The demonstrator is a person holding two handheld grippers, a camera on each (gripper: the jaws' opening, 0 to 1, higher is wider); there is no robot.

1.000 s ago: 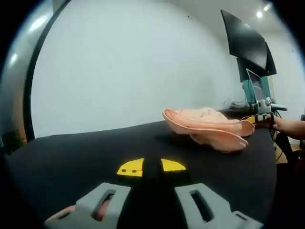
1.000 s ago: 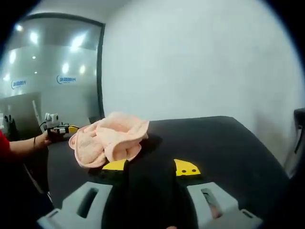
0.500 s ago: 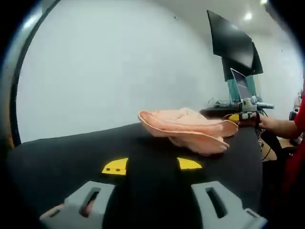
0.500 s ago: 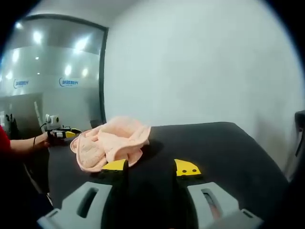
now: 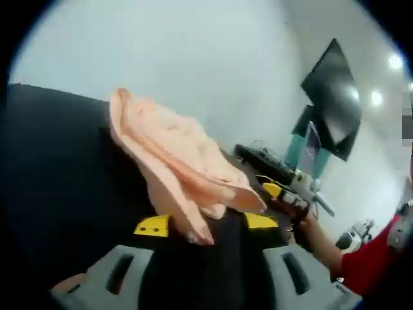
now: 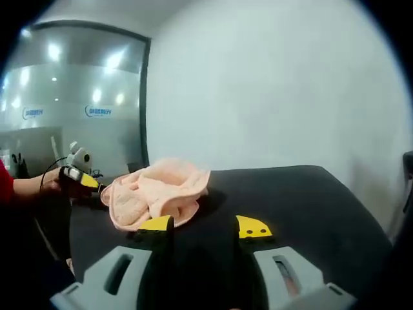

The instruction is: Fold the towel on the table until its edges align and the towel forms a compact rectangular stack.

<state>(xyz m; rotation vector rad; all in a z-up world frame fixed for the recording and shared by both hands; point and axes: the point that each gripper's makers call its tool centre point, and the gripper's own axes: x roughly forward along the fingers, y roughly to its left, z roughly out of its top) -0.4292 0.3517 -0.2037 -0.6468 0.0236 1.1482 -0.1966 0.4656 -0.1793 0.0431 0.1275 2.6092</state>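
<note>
A crumpled peach towel (image 5: 174,155) lies bunched on the black table (image 5: 58,168). In the left gripper view it is close, and its lower edge reaches down between the yellow jaw tips of my left gripper (image 5: 208,224), which stands open. My right gripper (image 5: 293,187) shows beyond the towel, held by a hand. In the right gripper view the towel (image 6: 158,192) sits left of centre, just beyond my open right gripper (image 6: 204,226). The left gripper (image 6: 76,173) is at the towel's far left side, in a hand.
A black monitor (image 5: 332,84) and a teal stand (image 5: 303,132) rise behind the table's far end. A person's red sleeve (image 5: 368,271) is at the lower right. A glass wall (image 6: 71,110) stands to the left, and the table (image 6: 303,194) stretches bare to the right.
The left gripper view has rolled and closed in on the towel, which now looms right at its jaws. In the right gripper view the left gripper has risen and tilted beside the towel.
</note>
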